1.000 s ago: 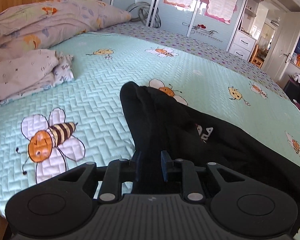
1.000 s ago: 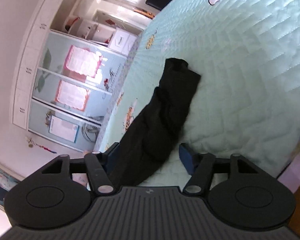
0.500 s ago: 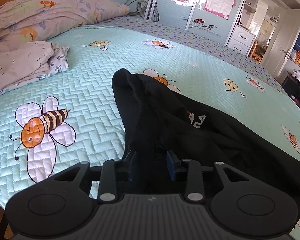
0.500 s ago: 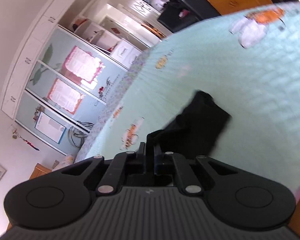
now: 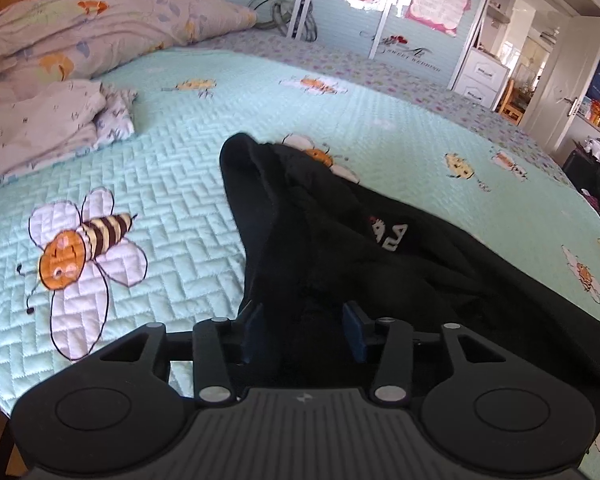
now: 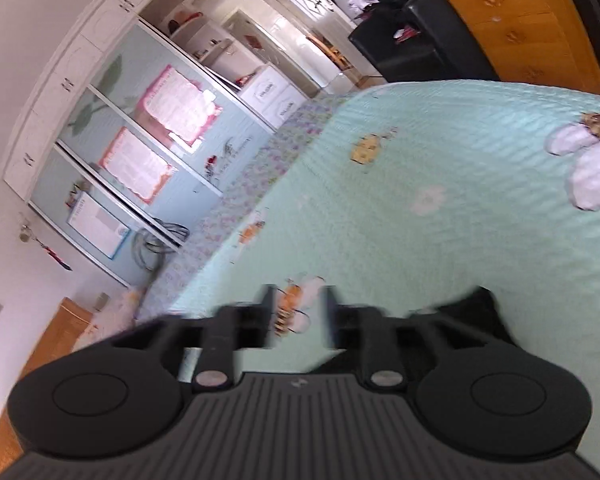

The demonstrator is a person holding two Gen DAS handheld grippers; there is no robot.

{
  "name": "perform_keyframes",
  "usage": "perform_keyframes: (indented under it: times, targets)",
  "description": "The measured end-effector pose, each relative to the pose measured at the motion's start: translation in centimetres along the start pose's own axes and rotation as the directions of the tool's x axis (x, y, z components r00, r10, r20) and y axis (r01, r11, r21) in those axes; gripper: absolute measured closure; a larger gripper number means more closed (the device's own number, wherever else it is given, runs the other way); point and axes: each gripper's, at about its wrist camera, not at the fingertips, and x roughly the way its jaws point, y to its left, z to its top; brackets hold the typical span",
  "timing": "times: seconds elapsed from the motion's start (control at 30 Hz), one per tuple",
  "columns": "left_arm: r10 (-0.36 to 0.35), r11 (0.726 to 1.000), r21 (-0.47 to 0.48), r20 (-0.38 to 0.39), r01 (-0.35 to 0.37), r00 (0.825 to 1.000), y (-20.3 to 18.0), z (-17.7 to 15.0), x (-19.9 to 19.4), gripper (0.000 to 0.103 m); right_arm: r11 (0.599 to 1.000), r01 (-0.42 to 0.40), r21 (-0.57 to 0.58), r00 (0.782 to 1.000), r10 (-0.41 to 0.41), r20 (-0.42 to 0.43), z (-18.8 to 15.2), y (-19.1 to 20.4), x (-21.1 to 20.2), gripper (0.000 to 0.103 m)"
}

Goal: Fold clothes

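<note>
The left wrist view looks down close over the bed [image 5: 188,184] toward the wardrobe [image 5: 380,20]. The right wrist view sits higher, rolled sideways. Both share the bedspread and the postered wardrobe [image 6: 148,148].

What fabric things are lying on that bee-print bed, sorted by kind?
Black garment: 1
Floral pillow or duvet: 1
Pale printed bundle of cloth: 1
Total: 3, all resting on the mint bedspread.
</note>
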Motion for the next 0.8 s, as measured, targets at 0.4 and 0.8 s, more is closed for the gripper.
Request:
perform_keyframes:
  times: [0.4,0.8]
  targets:
    - [-0.009,0.998,0.059,-0.022,0.011,1.0,-2.7,-0.7,0.1,0.055,0.993,-0.109,0.043,0.983,0.114,-0.146,-3.1,-7.0,0.9,0.043]
    - [0.0,0.997,0.081,-0.04,0.003,0.999,-3.6,-1.1,0.1,0.053,0.985,-0.142,0.093,0.971,0.157,-0.178,-3.9,-8.8,0.5,0.043]
